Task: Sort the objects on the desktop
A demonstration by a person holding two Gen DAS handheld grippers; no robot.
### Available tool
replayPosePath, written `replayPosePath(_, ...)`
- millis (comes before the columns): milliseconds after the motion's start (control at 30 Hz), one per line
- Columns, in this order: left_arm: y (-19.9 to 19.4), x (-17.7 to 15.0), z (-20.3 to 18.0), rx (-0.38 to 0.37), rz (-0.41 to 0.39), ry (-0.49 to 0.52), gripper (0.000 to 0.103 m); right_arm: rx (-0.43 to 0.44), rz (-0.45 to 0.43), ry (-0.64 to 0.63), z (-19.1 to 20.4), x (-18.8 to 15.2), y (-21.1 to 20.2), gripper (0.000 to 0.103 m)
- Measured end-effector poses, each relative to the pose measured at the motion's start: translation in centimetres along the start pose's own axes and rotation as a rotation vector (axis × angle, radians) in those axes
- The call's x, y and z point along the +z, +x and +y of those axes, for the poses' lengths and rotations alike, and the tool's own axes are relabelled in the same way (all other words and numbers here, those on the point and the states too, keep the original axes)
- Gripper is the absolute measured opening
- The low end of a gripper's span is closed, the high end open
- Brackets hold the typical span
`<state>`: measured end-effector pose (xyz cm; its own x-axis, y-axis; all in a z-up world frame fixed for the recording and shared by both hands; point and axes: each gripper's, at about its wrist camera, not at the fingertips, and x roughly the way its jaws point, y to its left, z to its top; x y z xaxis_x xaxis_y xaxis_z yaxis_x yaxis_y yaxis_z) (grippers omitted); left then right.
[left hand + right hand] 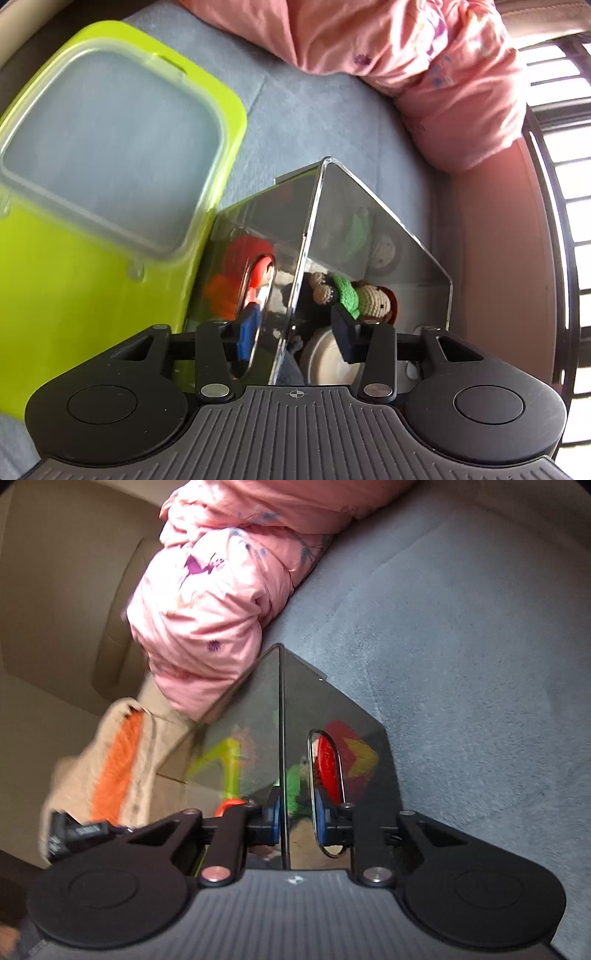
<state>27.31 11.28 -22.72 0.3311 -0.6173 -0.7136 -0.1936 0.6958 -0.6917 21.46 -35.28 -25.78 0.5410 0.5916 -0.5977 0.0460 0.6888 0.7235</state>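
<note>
Both grippers, left [295, 332] and right [297, 818], pinch a clear box's [369, 221] walls, green lid [74, 277] left

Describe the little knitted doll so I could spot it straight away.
Start at the big lime-green lidded bin on the grey blanket; beside it stands a clear acrylic box. The crocheted doll lies inside, beyond the left gripper. Unlike the glossy red-capped plastic figure, it's soft yarn with a green top.
</note>
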Motion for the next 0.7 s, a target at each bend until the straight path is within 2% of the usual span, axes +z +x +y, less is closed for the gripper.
replayPosePath(167,-1.7,-4.6,0.3,-0.044,0.061,0.037,0.056,-0.127,0.052,-0.06,2.5,-3.9,-2.9,0.02)
replayPosePath(233,-2.1,-6.7,0.7,-0.051,0.09,0.041,0.062,-0.185,0.064,-0.091,3.4,-6.1,-4.3,0.02)
replayPosePath(333,-2.1,-9.2,1.4,-0.038,0.115,0.05,0.063,-0.187,0.073,-0.081,3.4,-9.0,-6.5,0.02)
replayPosePath(433,-3.5,-10.3,2.1,-0.039,0.076,0.004,0.061,-0.227,0.101,-0.071,3.4,-10.3,-7.1,0.02)
replayPosePath(467,-4.5,-10.5,2.2,-0.031,0.056,-0.017,0.067,-0.243,0.108,-0.062,3.5,-10.5,-7.3,0.021)
replayPosePath(500,-5.6,-10.7,2.2,-0.019,0.03,-0.027,0.072,-0.241,0.106,-0.042,3.6,-10.4,-7.8,0.027)
replayPosePath(533,-7.4,-10.9,1.6,0.012,-0.02,0.003,0.083,-0.228,0.097,-0.023,3.9,-10.3,-8.6,0.041)
replayPosePath(600,-10.6,-11.5,-0.1,0.073,-0.122,0.076,0.095,-0.237,0.043,-0.053,5.2,-10.0,-11.0,0.061)
replayPosePath(667,-13.2,-13.0,-2.9,0.107,-0.187,0.148,0.097,-0.323,-0.054,-0.183,8.3,-9.8,-13.4,0.063)
replayPosePath(700,-13.7,-14.1,-4.4,0.105,-0.18,0.176,0.098,-0.343,-0.073,-0.255,10.0,-9.8,-13.9,0.067)
